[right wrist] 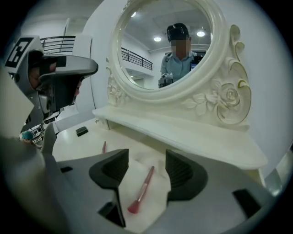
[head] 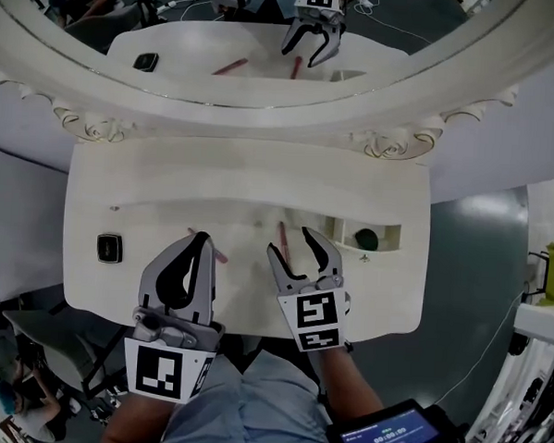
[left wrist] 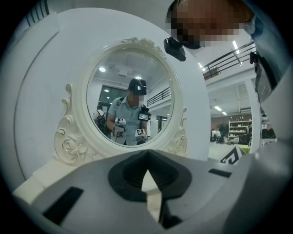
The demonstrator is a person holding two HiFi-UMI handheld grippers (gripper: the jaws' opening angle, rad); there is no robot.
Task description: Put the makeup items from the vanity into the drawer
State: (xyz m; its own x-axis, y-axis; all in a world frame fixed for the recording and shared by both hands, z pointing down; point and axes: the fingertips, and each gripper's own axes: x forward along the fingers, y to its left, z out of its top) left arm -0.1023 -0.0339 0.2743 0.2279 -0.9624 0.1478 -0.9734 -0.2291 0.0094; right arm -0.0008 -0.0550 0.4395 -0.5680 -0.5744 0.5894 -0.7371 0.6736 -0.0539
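A pink makeup brush lies on the white vanity top. My right gripper stands open around it without touching it. In the right gripper view the brush lies on the tabletop between the two pads, bristles towards me. A second thin pink item lies just past the tip of my left gripper, which is shut with nothing in it. In the left gripper view the left gripper has its tips together and faces the oval mirror. A black compact sits at the far left.
A small drawer stands open at the right of the vanity with a dark green item inside. A raised shelf runs under the ornate mirror frame. A timer screen hangs by my body.
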